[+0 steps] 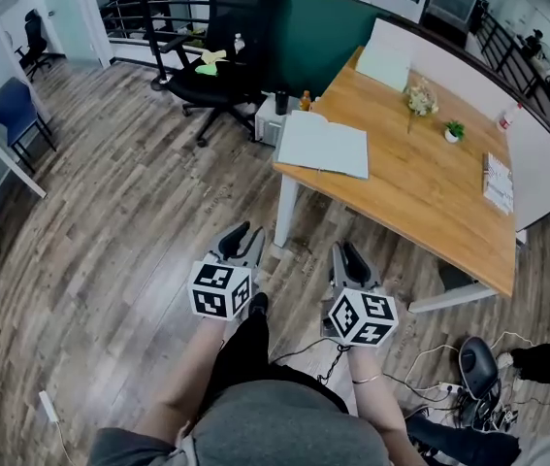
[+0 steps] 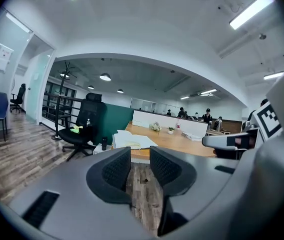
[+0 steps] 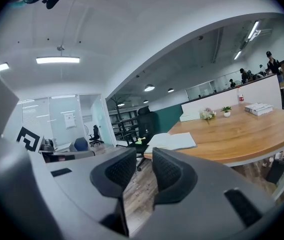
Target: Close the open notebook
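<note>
The open notebook [image 1: 323, 144] lies flat with pale pages on the near left corner of the wooden table [image 1: 430, 197]. It also shows ahead in the left gripper view as the notebook [image 2: 134, 140] and in the right gripper view as the notebook [image 3: 172, 141]. Both grippers are held over the floor, well short of the table. My left gripper [image 1: 241, 233] is open with only floor between its jaws [image 2: 140, 160]. My right gripper [image 1: 349, 253] stands beside it, also open and holding nothing [image 3: 144, 161].
A black office chair [image 1: 221, 56] stands beyond the table's left end, beside a small white unit with bottles [image 1: 289, 103]. Flowers [image 1: 420, 98], a potted plant [image 1: 452, 131] and a book stack [image 1: 499, 183] sit on the table. Cables [image 1: 449, 386] lie on the floor at right.
</note>
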A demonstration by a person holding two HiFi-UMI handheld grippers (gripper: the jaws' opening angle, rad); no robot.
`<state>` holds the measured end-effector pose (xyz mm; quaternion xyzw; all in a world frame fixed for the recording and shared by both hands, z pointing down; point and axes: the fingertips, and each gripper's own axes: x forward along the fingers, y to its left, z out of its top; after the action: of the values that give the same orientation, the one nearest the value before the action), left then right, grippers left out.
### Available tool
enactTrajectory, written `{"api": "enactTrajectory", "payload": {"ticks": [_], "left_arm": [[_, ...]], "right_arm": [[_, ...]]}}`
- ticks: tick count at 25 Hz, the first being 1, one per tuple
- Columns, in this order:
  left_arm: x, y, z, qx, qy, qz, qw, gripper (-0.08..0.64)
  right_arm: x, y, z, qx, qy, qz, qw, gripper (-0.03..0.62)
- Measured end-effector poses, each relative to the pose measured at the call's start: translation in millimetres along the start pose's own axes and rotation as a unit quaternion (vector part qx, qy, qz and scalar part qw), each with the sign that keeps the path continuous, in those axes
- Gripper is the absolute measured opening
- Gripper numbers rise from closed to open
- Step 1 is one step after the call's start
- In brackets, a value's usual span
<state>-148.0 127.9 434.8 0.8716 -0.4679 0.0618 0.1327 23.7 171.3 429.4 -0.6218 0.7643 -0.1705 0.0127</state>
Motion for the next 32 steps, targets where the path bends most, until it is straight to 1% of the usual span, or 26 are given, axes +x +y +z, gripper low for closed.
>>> {"api": "enactTrajectory", "payload": {"ticks": [3,8,16,20,25,29,32], "left_arm": [[28.1,22.5,7.5,-0.008,0.002,-0.002,1.0,0.114],[69.0,55.8,21.2,-0.005,0.007,-0.004,0.9999,0.123],[123.0,101.3,40.7,-0.009,0.019,-0.013,0.9997,0.141],[145.5,115.6,46.4,-0.008,0.023,-0.02,0.9995,0.147],[164.3,123.8,48.2,-0.001,0.03,-0.027,0.9992,0.149],[176.4,128.5,45.1,-0.014,0.038,-0.027,0.9988,0.149],[185.1,130.3,45.8,-0.016,0.041,-0.028,0.9986,0.149]], "right_arm": [[34.0,-9.4,5.6,0.007,0.006,-0.008,1.0,0.109],[84.3,-18.9,14.3,0.012,0.015,-0.023,1.0,0.109],[143.9,-26.0,34.7,0.015,0.017,-0.048,0.999,0.114],[163.6,-30.3,39.6,0.014,0.016,-0.062,0.998,0.114],[175.7,-38.6,40.8,0.016,0.021,-0.08,0.996,0.114],[180.1,-47.8,42.7,0.021,0.025,-0.089,0.995,0.112],[185.1,-54.1,47.0,0.021,0.022,-0.093,0.995,0.109]]}}
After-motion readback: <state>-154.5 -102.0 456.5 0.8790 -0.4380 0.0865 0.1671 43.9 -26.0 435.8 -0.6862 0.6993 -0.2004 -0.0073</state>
